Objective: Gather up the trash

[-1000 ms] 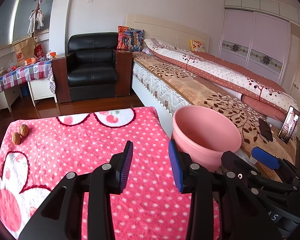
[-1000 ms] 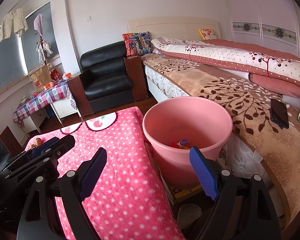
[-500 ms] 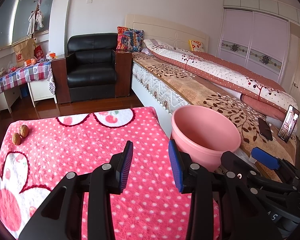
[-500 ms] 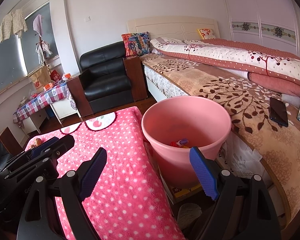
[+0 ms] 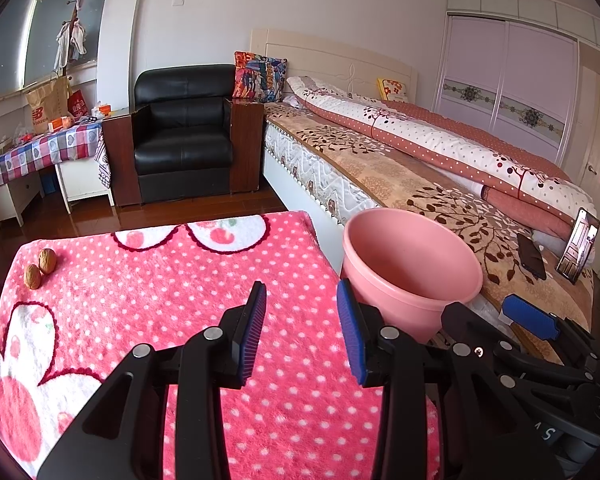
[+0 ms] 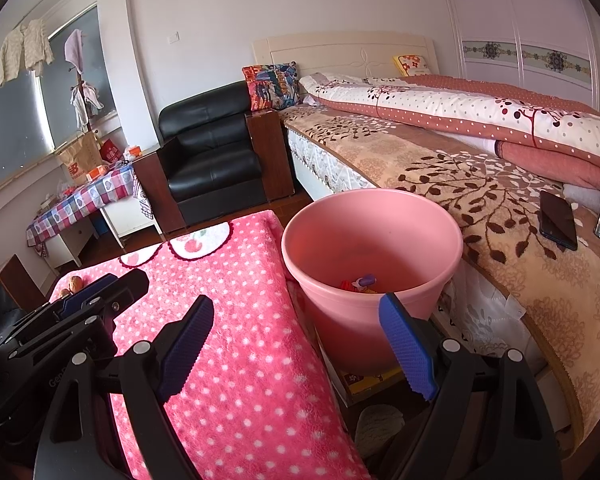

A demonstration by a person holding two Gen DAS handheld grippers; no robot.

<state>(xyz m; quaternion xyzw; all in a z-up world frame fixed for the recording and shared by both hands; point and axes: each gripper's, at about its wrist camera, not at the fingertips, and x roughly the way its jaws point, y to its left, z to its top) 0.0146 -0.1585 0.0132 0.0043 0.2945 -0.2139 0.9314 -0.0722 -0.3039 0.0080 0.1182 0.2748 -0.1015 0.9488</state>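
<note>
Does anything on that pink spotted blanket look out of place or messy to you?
Only the two walnuts, lying side by side at the far left corner of the blanket. The rest of its visible surface is bare. The pink bucket beside it stands upright with a few bits of colourful trash at the bottom; nothing is spilled.

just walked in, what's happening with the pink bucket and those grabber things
A person is clearing trash with a handheld gripper in each hand. Both the left gripper and right gripper are open and empty above the pink dotted blanket. The pink bucket holds a few colourful scraps. Two walnuts remain at the blanket's far corner.
</note>
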